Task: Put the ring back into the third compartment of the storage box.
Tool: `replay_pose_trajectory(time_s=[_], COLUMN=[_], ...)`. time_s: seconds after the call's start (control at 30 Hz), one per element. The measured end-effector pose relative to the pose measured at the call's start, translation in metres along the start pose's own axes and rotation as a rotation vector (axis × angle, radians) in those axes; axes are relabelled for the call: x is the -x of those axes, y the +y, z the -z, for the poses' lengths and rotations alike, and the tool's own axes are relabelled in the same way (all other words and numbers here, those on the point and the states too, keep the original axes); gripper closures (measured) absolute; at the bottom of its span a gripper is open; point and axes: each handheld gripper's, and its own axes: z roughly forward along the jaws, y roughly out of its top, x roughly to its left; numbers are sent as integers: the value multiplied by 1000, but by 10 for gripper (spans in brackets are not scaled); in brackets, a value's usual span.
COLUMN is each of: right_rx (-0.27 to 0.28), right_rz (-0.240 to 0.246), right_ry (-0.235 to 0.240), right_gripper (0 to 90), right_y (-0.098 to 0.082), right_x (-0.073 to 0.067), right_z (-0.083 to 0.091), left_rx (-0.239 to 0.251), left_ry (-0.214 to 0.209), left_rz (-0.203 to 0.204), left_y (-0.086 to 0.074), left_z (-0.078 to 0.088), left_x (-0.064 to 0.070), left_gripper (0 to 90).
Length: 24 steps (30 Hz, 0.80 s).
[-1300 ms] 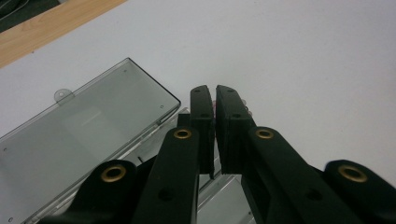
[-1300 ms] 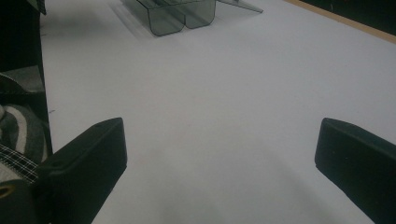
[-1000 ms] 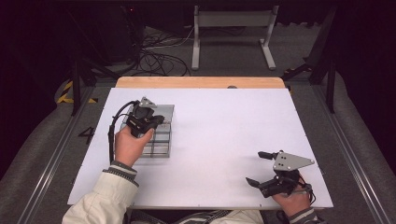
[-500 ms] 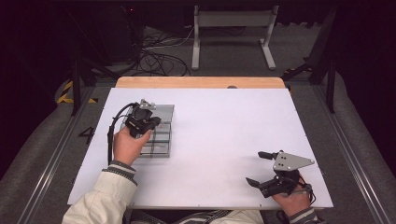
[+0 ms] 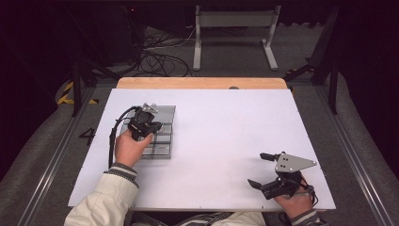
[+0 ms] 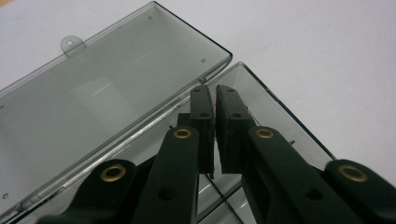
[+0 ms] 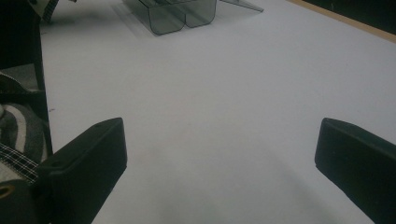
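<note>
Clear grey compartment box (image 5: 160, 134) sits at the left of the white table (image 5: 226, 141), its lid (image 6: 93, 93) swung fully open and lying flat beside the tray. Left gripper (image 6: 214, 100) — jaws pressed together, nothing visible between them — dips into a compartment at the hinge side. Right gripper (image 5: 266, 169) rests well apart near the table's front right edge, jaws wide.

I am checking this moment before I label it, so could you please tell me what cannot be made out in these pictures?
- High view: the near-left part of the clear plastic box is hidden by the hand and the left tool.
- Left gripper view: whether anything lies in the box cannot be told; the shut black jaws cover it and the bottom edge cuts it off.
- Right gripper view: the box is cut off by the top edge; the right tool is open.
</note>
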Motion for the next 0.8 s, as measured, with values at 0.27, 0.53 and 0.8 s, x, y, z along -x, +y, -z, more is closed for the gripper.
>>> replay_pose_trajectory(time_s=[0.27, 0.53, 0.8], right_rx=[4, 3, 6], right_rz=[-4, -2, -5], right_ry=[3, 2, 3], right_gripper=[30, 30, 30], right_y=[0, 0, 0], right_x=[0, 0, 0], right_z=[0, 0, 0], left_rx=[-43, -82, -115], left_ry=[-27, -48, -65], left_rz=[-10, -28, -50], left_y=[-1, 0, 0], left_z=[-8, -15, -22], left_x=[0, 4, 6], left_gripper=[865, 865, 864])
